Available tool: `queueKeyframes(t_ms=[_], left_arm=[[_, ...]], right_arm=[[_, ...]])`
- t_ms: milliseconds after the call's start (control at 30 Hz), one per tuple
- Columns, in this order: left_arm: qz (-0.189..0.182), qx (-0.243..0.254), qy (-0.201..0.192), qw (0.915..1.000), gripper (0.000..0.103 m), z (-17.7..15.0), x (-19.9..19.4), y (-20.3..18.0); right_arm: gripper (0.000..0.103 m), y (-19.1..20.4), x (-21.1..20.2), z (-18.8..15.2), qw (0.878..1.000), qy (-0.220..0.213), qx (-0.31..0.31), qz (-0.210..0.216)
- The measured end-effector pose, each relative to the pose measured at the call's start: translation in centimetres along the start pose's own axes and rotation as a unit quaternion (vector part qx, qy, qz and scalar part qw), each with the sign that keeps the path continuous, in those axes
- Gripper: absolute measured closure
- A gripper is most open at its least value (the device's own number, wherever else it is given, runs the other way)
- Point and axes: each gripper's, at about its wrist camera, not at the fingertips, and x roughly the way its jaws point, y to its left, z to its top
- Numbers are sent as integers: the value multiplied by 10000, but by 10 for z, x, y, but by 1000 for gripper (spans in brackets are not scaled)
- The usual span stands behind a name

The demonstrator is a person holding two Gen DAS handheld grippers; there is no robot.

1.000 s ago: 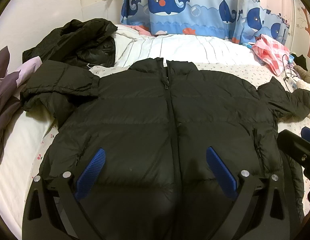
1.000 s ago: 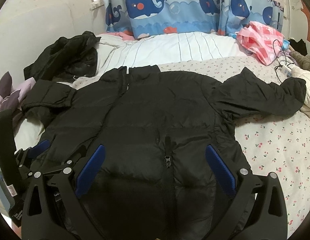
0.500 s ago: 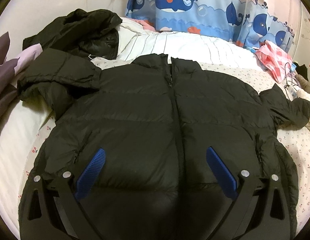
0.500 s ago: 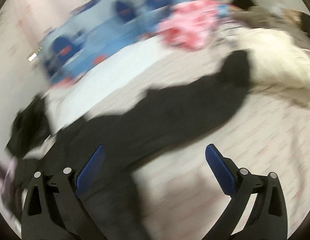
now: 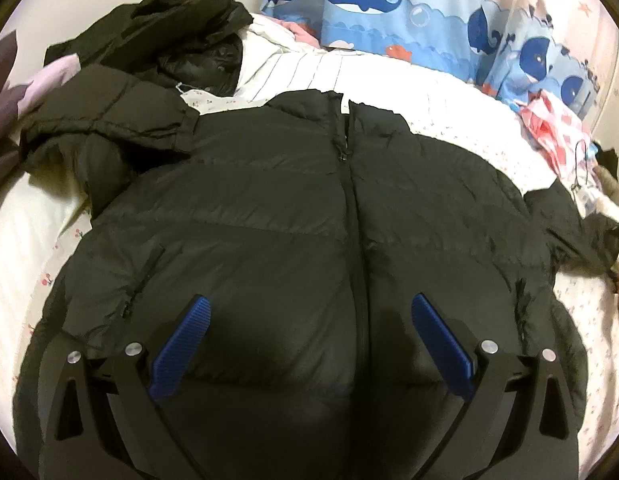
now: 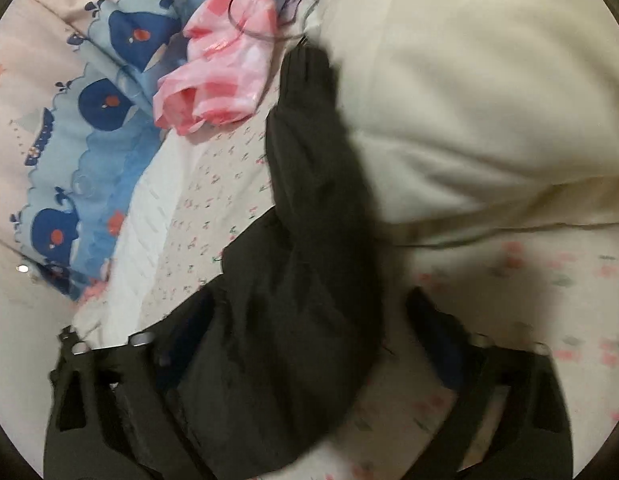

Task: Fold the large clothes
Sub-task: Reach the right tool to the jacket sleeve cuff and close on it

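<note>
no writing is readable. the black puffer jacket (image 5: 293, 240) lies zipped, front up, on the cherry-print bed (image 5: 581, 320). left hand-held gripper (image 5: 309, 340) hovers wide open above its hem. right hand-held gripper (image 6: 305, 344), blurred, jaws just closing, straddles its sleeve (image 6: 309, 168) without pinching. a pink checked cloth (image 6: 225, 76) and cream bedding (image 6: 489, 100) lie beside the jacket's cuff.

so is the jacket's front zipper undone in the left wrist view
No, the zipper runs closed down the middle of the black puffer jacket, which lies flat and face up on the bed, with only the collar parted at the top.
</note>
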Motion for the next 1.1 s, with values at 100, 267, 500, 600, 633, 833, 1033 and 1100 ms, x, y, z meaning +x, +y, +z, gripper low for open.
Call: queueKeyframes(t_ms=[100,267,500,600,633,833,1033,1100], left_arm=[[-54,-102,-9,9999,6,1,1,4],[-161,-297,-97,9994,6,2,-3,10],[-38,-8,151,9999,6,-1,10,4],[-79,32,77,9999,6,0,6,6],[-103,-17,69,9999,6,1,5,9],[-127,-170,90,9997,6,1,6,16],[-44,-158,58,9998,6,-1,2,20],[-39,-276,32,9996,6,-1,-2,28]], right_arm=[[97,4,10,4,9989,22,120,457],[99,38,-67,19,9867,-1003,-631,1115],[85,-15,-37,15,9977,-275,-176,601],[52,-45,-24,9,9946,-123,558,865],[51,-46,-27,8,9933,-235,531,1000],[101,-25,-53,19,9926,-596,-129,1050],[101,-6,-53,17,9933,-588,7,993],[101,25,-60,14,9905,-674,-197,1179]])
